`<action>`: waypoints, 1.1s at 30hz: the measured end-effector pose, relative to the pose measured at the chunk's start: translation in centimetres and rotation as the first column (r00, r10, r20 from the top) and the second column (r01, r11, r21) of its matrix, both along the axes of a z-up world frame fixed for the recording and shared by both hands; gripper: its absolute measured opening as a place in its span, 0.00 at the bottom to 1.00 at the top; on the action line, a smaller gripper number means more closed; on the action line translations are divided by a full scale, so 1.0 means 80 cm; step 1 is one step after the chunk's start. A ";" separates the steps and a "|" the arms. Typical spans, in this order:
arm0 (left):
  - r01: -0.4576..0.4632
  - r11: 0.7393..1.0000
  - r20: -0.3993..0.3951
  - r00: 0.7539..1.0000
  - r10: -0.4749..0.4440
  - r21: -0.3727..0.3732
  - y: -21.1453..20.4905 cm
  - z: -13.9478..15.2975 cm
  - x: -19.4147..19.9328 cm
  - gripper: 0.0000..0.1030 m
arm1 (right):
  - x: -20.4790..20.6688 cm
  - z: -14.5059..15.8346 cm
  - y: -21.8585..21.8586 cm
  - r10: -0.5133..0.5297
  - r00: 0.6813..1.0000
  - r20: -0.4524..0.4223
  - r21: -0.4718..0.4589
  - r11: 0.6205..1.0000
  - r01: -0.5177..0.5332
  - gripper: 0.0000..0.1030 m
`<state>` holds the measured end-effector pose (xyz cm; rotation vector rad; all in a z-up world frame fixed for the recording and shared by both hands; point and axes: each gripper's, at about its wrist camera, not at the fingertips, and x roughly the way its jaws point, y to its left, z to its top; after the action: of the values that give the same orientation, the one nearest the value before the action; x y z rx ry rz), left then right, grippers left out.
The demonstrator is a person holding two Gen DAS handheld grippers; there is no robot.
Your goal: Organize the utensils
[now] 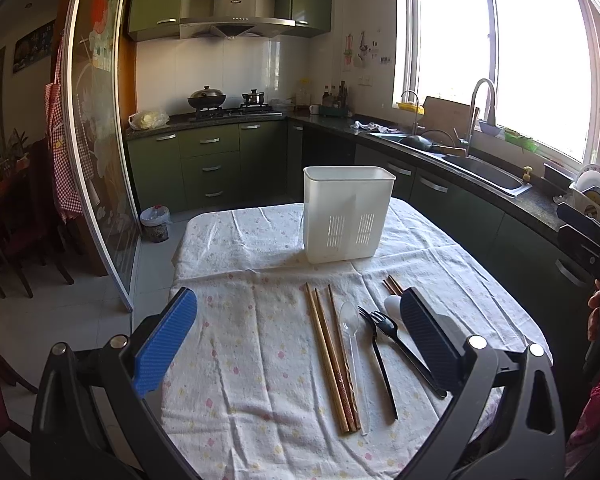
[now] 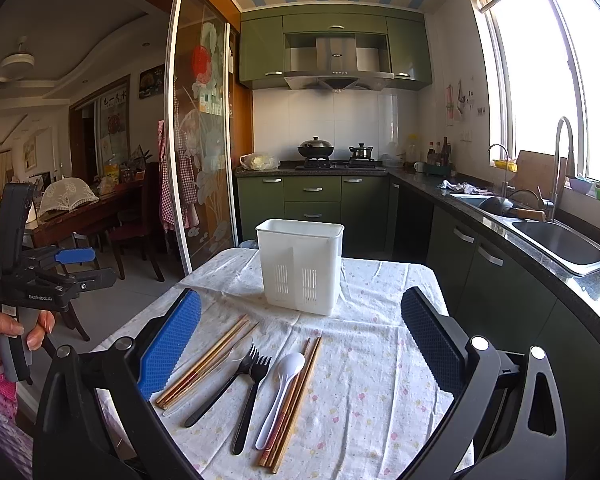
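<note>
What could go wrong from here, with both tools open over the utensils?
1. The chopsticks, clear spoon and black forks lie packed side by side, so the right tool may pinch or nudge a neighbour.
2. The white caddy looks light and may tip if bumped.
3. The wrinkled tablecloth could snag a fingertip.

Bare tablecloth (image 2: 380, 360) between utensils and holder (image 2: 300, 268).

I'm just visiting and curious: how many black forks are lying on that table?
2. Both black forks lie side by side on the cloth in front of the white holder: one nearer the clear spoon, the other beside the white spoon. None looks hidden.
</note>
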<state>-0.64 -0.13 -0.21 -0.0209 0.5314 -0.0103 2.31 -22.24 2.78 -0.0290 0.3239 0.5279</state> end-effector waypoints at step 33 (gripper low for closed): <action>-0.002 1.000 -0.018 1.000 0.002 0.003 -0.002 -0.004 0.000 0.94 | 0.001 -0.012 0.008 0.006 1.000 -0.012 -0.001 1.000 -0.006 0.96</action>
<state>-0.60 -0.26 -0.55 -0.0184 0.5489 -0.0072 2.40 -21.56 1.80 -0.0277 0.3359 0.5342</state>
